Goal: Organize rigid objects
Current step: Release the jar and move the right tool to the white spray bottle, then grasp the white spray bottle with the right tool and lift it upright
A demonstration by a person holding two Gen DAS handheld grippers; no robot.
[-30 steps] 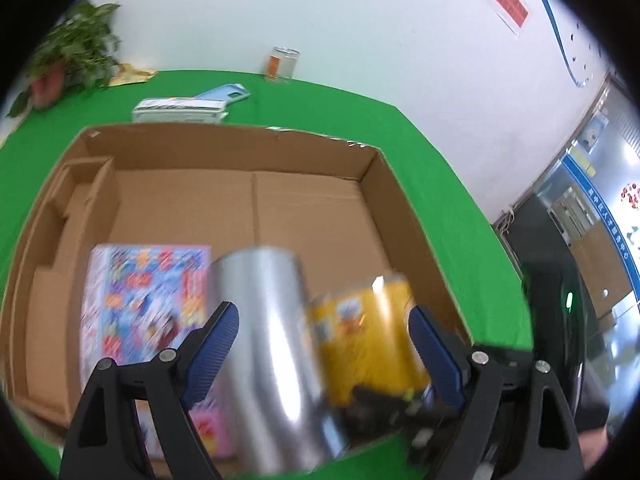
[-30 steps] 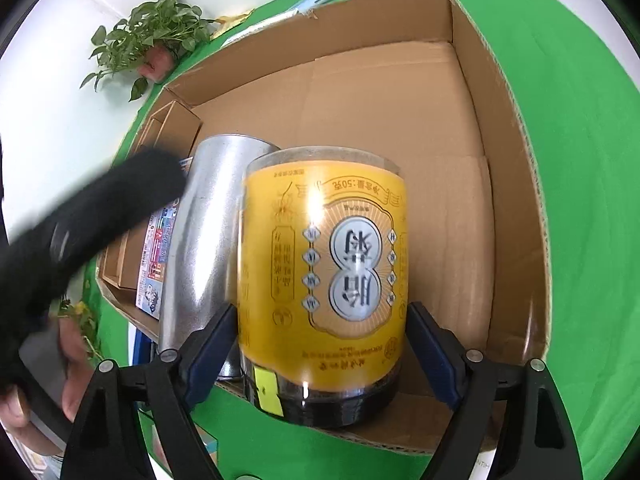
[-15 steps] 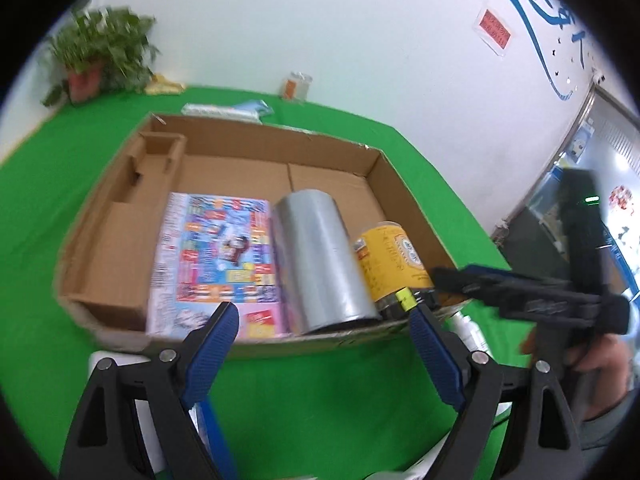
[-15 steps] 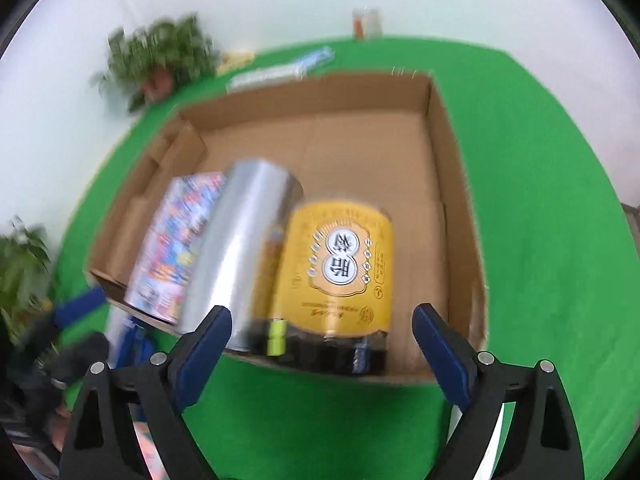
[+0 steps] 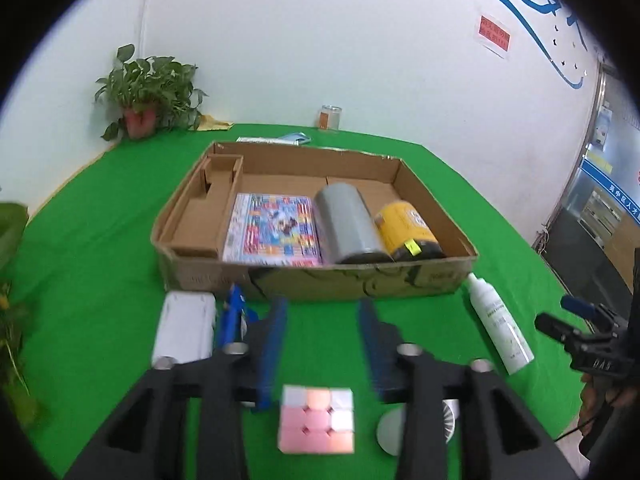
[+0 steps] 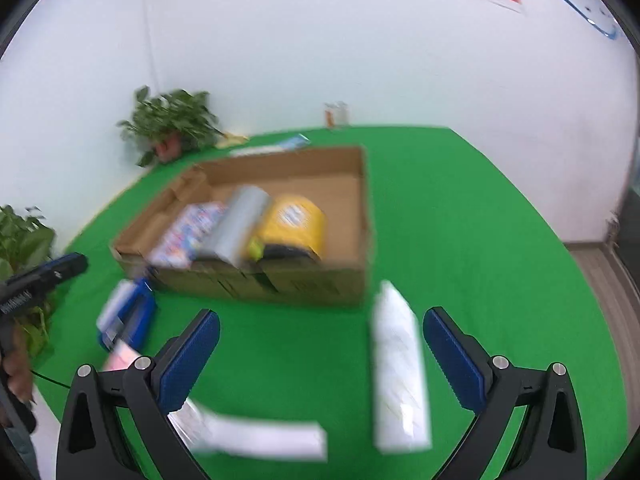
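Observation:
The cardboard box (image 5: pixel 432 276) on the green table holds a colourful book (image 5: pixel 272 228), a silver cylinder (image 5: pixel 348 224) and a yellow can (image 5: pixel 404 228), all lying flat. My left gripper (image 5: pixel 322 320) hovers in front of the box, its jaws closing with nothing between the tips. A pastel cube (image 5: pixel 318 420) lies on the cloth below it, untouched. My right gripper (image 6: pixel 322 318) is open and its jaws are still opening. A white bottle (image 6: pixel 400 368) lies on the table between its fingers, nearer the right one, with no pad pressing on it.
In front of the box lie a white case (image 5: pixel 184 328), a blue object (image 5: pixel 236 316), a round white fan (image 5: pixel 400 428) and a flat white item (image 6: pixel 256 436). Potted plants (image 5: pixel 148 92) and a jar (image 5: pixel 330 117) stand by the far wall. A person's hand (image 6: pixel 16 368) shows at the left.
Both grippers have pulled back from the box, leaving the silver cylinder and yellow can inside. The left jaws have narrowed and the right jaws have widened. The table in front of the box has come into view.

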